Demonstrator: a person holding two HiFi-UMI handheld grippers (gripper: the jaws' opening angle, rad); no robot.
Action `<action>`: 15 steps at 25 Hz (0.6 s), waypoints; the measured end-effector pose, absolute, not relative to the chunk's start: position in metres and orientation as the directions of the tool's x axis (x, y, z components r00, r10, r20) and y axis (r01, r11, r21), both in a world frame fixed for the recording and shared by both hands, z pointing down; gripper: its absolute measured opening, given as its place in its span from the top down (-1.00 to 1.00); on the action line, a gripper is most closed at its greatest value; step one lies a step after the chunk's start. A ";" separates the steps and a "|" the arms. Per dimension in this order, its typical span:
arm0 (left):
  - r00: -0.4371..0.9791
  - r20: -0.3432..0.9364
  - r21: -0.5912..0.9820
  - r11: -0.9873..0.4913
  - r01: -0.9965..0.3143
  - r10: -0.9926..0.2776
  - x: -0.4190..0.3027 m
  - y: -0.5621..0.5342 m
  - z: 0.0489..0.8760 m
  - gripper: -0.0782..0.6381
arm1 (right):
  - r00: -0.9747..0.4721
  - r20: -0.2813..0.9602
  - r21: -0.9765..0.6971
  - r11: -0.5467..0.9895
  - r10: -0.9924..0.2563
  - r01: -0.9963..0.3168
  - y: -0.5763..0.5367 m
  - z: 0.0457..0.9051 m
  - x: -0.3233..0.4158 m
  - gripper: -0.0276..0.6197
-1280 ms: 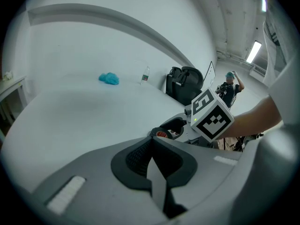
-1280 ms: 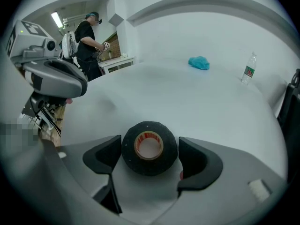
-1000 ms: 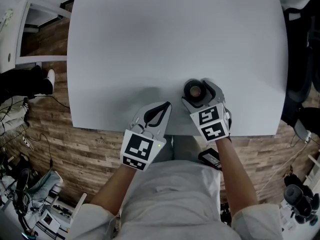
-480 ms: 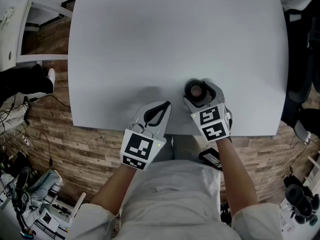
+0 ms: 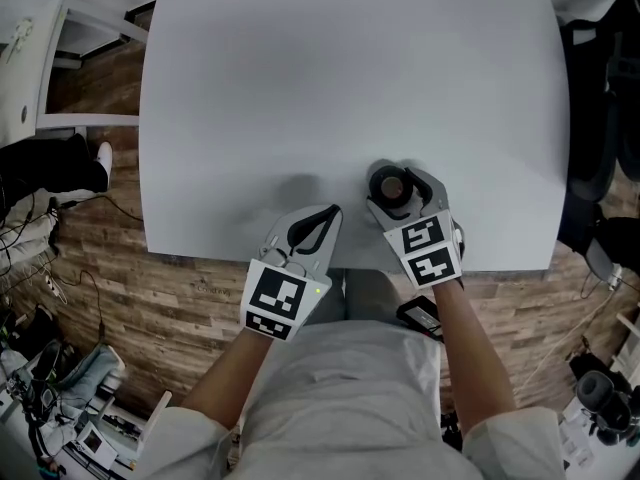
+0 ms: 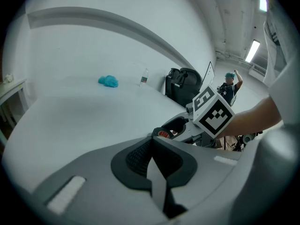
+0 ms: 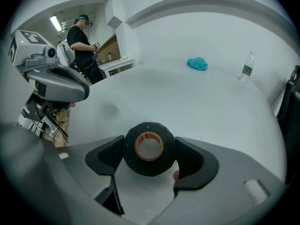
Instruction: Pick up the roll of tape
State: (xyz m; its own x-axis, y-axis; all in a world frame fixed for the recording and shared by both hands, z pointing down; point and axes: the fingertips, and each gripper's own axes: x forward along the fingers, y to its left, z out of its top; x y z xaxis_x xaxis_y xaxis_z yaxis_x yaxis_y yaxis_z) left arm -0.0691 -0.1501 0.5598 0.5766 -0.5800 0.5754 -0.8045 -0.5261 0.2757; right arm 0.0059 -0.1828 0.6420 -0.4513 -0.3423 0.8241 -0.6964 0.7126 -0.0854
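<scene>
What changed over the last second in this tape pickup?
The right gripper's jaws closed slightly onto the roll of tape, and their pads now touch both its sides. The tape still lies at the same spot on the table, not lifted. The left gripper stayed shut and still at the table's near edge.

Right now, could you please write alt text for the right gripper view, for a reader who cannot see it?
The right gripper is closed on a black roll of tape lying flat on a white table. Farther back sit a blue cloth and a water bottle; the left gripper shows at upper left.
</scene>
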 end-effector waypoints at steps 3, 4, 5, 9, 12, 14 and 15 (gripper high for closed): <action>0.581 0.567 0.268 -0.536 -0.801 -0.584 -0.063 -0.149 0.553 0.73 | -0.461 0.817 -0.092 0.713 -0.345 -0.696 -0.179 0.633 0.010 -0.16; 0.581 0.564 0.265 -0.539 -0.800 -0.586 -0.061 -0.147 0.551 0.73 | -0.465 0.814 -0.092 0.713 -0.348 -0.695 -0.177 0.631 0.012 -0.16; 0.582 0.561 0.260 -0.542 -0.799 -0.589 -0.058 -0.145 0.549 0.73 | -0.468 0.811 -0.093 0.713 -0.351 -0.695 -0.174 0.628 0.014 -0.16; 0.584 0.548 0.241 -0.556 -0.796 -0.599 -0.053 -0.141 0.539 0.73 | -0.479 0.798 -0.095 0.708 -0.366 -0.700 -0.169 0.617 0.020 -0.16; 0.583 0.540 0.229 -0.561 -0.796 -0.607 -0.050 -0.139 0.531 0.73 | -0.484 0.791 -0.094 0.707 -0.375 -0.701 -0.166 0.607 0.023 -0.16; 0.581 0.534 0.220 -0.563 -0.797 -0.614 -0.048 -0.138 0.526 0.73 | -0.489 0.784 -0.092 0.708 -0.382 -0.700 -0.164 0.600 0.026 -0.16; 0.580 0.531 0.216 -0.563 -0.798 -0.618 -0.046 -0.137 0.523 0.73 | -0.491 0.781 -0.091 0.708 -0.386 -0.700 -0.163 0.596 0.027 -0.16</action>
State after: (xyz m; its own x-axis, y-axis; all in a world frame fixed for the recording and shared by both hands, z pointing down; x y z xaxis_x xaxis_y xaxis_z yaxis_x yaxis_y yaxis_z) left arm -0.0463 -0.1373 0.5230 0.5800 -0.6179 0.5308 -0.7976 -0.5633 0.2158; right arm 0.0275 -0.1632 0.5963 -0.4910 -0.3859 0.7810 -0.7005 0.7079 -0.0906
